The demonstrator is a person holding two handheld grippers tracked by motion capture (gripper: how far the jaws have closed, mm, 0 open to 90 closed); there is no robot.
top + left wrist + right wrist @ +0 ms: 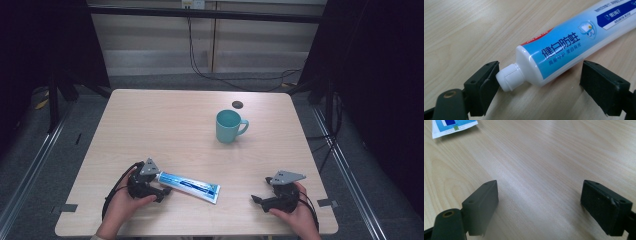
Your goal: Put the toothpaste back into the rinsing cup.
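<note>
Table check from my station: the toothpaste tube (188, 186) lies flat on the wooden table (165, 125), near the front edge and left of centre, its white cap (509, 77) pointing toward my left gripper (161, 192) and its crimped tail (451, 127) pointing toward the right side. In the left gripper view the jaws stand apart around the cap end; the cap touches or nearly touches the pad of the jaw at the left of that view, while the other jaw stands clear of the tube's shoulder, so I read this as nothing clamped yet. My right gripper (257, 200) rests near the front right corner, well apart from the tube, jaws wide with bare wood between them. A teal mug (229, 126) stands upright farther back, handle to the right, with a small dark disc (237, 104) on the table behind it. My judgement is that the step in hand is the left gripper's approach to grasp the tube at its neck. The next move calls for centring the jaws, since the cap sits hard to one side, then closing on the firmer shoulder rather than the soft body. I would guess the tube goes to the mug after that, but that is only a guess.
</note>
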